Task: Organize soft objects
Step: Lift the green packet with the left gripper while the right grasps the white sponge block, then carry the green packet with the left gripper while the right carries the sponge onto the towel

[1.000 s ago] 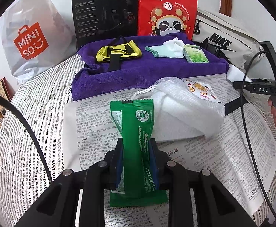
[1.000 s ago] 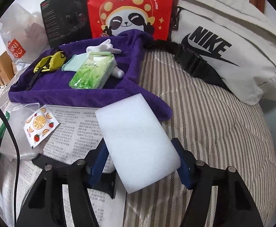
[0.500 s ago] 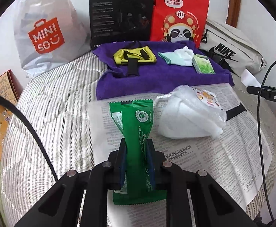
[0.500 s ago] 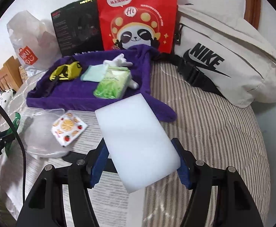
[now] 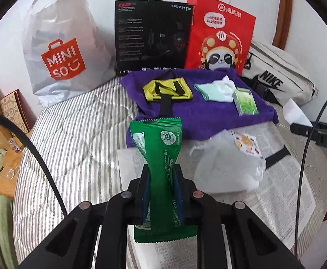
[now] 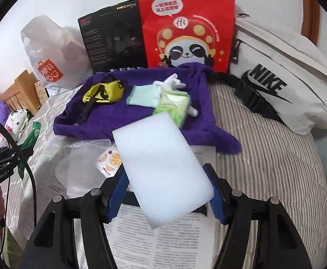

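Two grippers are held above a striped bed (image 5: 73, 148), each with something clamped in it. At twelve o'clock in both views a purple towel (image 5: 208, 118) is spread on the bed, with newspaper (image 6: 163, 237) laid just below it. On the towel a yellow pouch (image 5: 166, 89), a pale green and white sock (image 5: 215, 90) and a green tissue pack (image 5: 245, 102) are lined up from nine towards three o'clock. A crumpled clear plastic bag (image 5: 226, 170) with a fruit-print packet (image 5: 247, 143) on it is seen on the newspaper. A white foam block (image 6: 161, 170), tilted towards eleven o'clock, is gripped at its sides by the right gripper (image 6: 165, 192), whose jaws are set wide around it. A green sachet (image 5: 161, 168) is pinched at its waist by the left gripper (image 5: 162, 190), whose jaws are nearly closed; its top end points to twelve o'clock, clear of the newspaper.
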### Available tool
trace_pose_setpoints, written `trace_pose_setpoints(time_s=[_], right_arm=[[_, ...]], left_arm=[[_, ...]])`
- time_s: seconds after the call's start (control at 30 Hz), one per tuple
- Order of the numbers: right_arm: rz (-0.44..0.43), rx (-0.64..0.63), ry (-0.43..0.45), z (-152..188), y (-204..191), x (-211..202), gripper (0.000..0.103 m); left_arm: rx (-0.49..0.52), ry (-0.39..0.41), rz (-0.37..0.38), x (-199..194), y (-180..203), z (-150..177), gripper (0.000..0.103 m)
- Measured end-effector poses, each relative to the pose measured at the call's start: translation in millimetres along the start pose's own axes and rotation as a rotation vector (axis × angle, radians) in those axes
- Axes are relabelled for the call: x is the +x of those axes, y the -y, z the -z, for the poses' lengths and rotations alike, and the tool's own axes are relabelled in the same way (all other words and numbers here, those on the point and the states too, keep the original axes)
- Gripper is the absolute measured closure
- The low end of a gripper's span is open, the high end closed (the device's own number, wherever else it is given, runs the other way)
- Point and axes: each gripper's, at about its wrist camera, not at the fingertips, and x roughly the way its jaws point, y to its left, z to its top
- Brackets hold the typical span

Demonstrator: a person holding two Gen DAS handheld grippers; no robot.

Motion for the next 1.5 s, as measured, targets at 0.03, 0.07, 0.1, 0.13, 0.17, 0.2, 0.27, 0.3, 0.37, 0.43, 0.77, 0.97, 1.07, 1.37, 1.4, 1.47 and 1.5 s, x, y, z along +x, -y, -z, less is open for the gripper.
trace_pose_setpoints(time_s=[0.03,0.07,0.1,0.13,0.17,0.2,0.27,0.3,0.37,0.43,0.77,0.97,1.07,1.37,1.4,1.47,1.5], right_arm=[[-0.003,0.001,0.003,-2,-2,0,0.039],[-0.012,-0.001,0.004,-6,-5,1,0.039],[-0.015,-0.004,0.005,-8,-7,2,0.039],[-0.016,-0.008,0.007,-11,-9,3,0.039],[-0.017,-0.014,0.007,-14,-12,5,0.038],[-0.019,-0.018,0.005,-17,-14,7,0.038],[-0.02,-0.022,0.0,-22,-17,12,0.038],[-0.021,-0.024,-0.002,-25,-18,15,0.038],[-0.025,-0.031,-0.005,-32,-20,20,0.038],[-0.028,-0.035,-0.009,-37,-22,25,0.038],[-0.025,-0.059,-0.04,-72,-31,68,0.038],[-0.017,-0.075,-0.054,-89,-37,96,0.038],[-0.015,-0.084,-0.085,-94,-41,113,0.038],[0.007,-0.162,-0.135,-97,-59,149,0.038],[0.0,-0.159,-0.14,-98,-60,151,0.038],[-0.012,-0.158,-0.148,-99,-61,155,0.038],[-0.024,-0.163,-0.158,-98,-62,158,0.038]], left_arm=[[-0.002,0.003,-0.001,0,-1,-3,0.085],[-0.004,0.004,-0.001,0,-2,-5,0.085],[-0.006,0.007,-0.001,1,-4,-9,0.085],[-0.008,0.008,-0.001,2,-5,-13,0.085],[-0.01,0.008,0.001,3,-6,-17,0.085],[-0.013,0.006,0.003,5,-7,-19,0.085],[-0.018,0.005,0.009,8,-9,-26,0.085],[-0.017,0.004,0.013,10,-10,-30,0.085],[-0.014,0.001,0.012,15,-10,-36,0.085],[-0.009,-0.006,0.014,20,-11,-41,0.085],[-0.018,-0.027,0.02,41,-16,-63,0.085],[-0.017,-0.042,0.031,56,-15,-74,0.085],[-0.016,-0.053,0.038,64,-14,-79,0.085],[-0.012,-0.063,0.046,80,-14,-88,0.085],[-0.012,-0.065,0.048,81,-14,-89,0.085],[-0.012,-0.067,0.05,83,-15,-90,0.085],[-0.013,-0.066,0.051,84,-15,-90,0.085]])
